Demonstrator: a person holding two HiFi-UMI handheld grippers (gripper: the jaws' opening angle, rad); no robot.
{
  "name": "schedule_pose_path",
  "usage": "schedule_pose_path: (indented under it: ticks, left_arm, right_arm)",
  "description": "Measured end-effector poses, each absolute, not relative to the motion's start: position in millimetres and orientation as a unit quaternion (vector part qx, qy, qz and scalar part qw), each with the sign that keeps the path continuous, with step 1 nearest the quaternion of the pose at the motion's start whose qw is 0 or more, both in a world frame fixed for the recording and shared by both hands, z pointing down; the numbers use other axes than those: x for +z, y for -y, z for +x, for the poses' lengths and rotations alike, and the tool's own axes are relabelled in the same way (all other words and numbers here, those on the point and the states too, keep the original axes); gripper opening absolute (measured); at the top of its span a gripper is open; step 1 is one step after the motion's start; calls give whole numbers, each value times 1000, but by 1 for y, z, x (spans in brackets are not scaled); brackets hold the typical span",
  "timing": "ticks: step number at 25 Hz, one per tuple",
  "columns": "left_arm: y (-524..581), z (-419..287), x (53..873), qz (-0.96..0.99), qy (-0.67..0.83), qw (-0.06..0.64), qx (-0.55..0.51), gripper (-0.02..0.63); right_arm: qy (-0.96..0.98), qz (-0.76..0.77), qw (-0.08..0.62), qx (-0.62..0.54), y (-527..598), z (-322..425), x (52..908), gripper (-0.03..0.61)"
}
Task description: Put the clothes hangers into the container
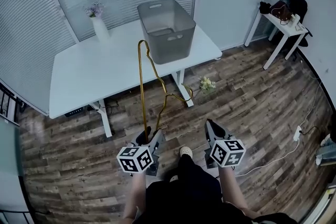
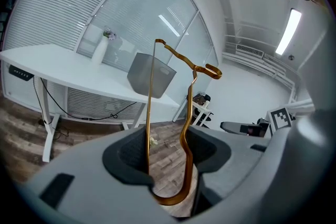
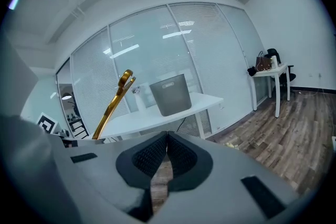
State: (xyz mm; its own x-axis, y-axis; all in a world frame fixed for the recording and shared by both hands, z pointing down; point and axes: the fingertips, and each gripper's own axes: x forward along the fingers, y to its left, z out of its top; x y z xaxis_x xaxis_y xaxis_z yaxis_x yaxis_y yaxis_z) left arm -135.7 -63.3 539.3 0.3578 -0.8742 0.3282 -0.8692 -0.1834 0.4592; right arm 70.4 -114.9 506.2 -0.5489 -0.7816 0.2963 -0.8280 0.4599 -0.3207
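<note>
– Gold wire clothes hanger [image 1: 142, 86], thin, wavy-shouldered; where?
– Upright, clamped in the left gripper [image 1: 148, 134], near side of the white table [image 1: 94, 76]; grey plastic container [image 1: 176, 42] far on it; right gripper [image 1: 211, 127] closed, empty.

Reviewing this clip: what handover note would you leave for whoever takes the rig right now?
Left gripper shut on the gold hanger, held upright.
Right gripper shut, empty.
Grey container stands on the white table, ahead across the floor.
Done: hanger in hand; none visible in the container.
Left: walk up, drop it in.
</note>
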Motion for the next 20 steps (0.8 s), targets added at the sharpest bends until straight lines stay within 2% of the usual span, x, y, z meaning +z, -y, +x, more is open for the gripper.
schedule_pose_path:
  ticks: [20]
  left_arm:
    - [186,-136,530,755,589,289,-9,210]
  right_arm:
    - [870,438,63,219,248,62,503,26]
